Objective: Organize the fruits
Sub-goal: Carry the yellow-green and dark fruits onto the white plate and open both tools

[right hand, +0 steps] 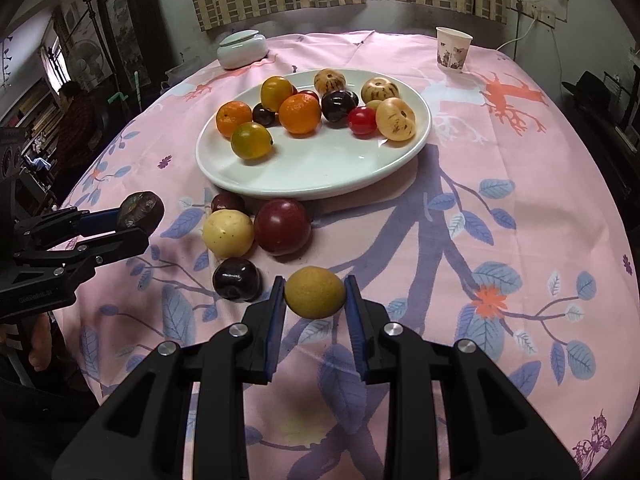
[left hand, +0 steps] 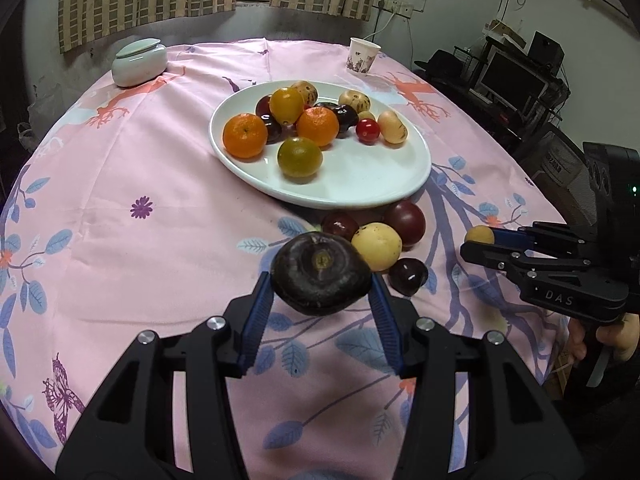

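Both grippers are loaded and held off the surface (left hand: 120, 208), so the coming move turns on how each fruit lies from the white plate (left hand: 360, 184). The left gripper (left hand: 320, 280) has its fingers (left hand: 256, 312) pinching a dark, flattish fruit (left hand: 320, 272) across its broad sides, stem scar facing the camera; the plate lies straight ahead of it and slightly right, beyond a cluster of 4 loose fruits (left hand: 376, 244) on the cloth. The right gripper (right hand: 315, 292) pinches a small yellow-brown fruit (right hand: 315, 292) between its fingers (right hand: 276, 320) — its long axis runs across the gap. From this side the plate sits ahead and a little left, with the same 4 fruits (right hand: 256, 232) between. Neither arm looks clearly nearer; the right one seems to have the more open line, since the plate's near portion (right hand: 304, 168) is bare. Judging by this, each carry likely needs to pass over the loose cluster rather than through it.
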A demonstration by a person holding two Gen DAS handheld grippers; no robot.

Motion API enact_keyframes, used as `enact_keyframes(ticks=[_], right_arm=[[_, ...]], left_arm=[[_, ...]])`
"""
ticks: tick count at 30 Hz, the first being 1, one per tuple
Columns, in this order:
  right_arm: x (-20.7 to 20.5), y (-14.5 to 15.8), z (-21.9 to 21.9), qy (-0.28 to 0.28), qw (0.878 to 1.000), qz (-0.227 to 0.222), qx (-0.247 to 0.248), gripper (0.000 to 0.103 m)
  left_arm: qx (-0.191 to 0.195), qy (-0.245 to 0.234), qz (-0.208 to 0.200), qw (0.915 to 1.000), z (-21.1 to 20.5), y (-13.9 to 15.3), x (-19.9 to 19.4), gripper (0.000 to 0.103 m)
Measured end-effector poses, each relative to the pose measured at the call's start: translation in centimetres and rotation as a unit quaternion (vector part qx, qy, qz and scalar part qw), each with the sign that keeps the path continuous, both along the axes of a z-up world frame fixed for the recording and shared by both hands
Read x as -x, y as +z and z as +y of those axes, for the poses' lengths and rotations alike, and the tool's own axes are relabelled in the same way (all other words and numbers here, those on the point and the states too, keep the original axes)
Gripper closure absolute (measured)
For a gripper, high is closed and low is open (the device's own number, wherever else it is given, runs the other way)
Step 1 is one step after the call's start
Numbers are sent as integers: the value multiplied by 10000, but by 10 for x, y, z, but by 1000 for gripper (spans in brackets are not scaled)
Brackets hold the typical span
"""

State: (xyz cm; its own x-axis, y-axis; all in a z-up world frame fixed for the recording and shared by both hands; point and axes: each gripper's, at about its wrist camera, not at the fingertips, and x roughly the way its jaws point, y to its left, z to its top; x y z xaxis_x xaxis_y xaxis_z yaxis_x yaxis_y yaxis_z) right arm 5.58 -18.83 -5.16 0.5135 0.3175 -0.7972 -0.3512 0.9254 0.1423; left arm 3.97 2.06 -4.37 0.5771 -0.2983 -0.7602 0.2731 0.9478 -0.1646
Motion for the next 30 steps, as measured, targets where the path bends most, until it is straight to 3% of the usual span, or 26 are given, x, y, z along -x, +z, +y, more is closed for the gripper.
enact_keyframes(ticks=[12, 17, 21, 25, 30], right_arm=[[-11, 23, 9, 315, 9994, -134, -76, 73], [-51, 44, 19, 538, 9983, -218, -18, 73], [-90, 49, 39, 597, 9977, -318, 62, 73], [-125, 32, 52, 395, 9983, -293, 310, 74], [-146, 17, 47, 270, 9991, -113, 306, 73]], left_arm=[[-1, -7, -92, 10000, 6, 24, -14, 53], [-159, 13, -186, 9997, 2, 42, -59, 53], [-272, 95, -90, 9995, -8, 40, -111, 53], [-299, 123, 177, 9993, -19, 25, -148, 53], [-274, 57, 283, 9992, -22, 17, -165, 53]])
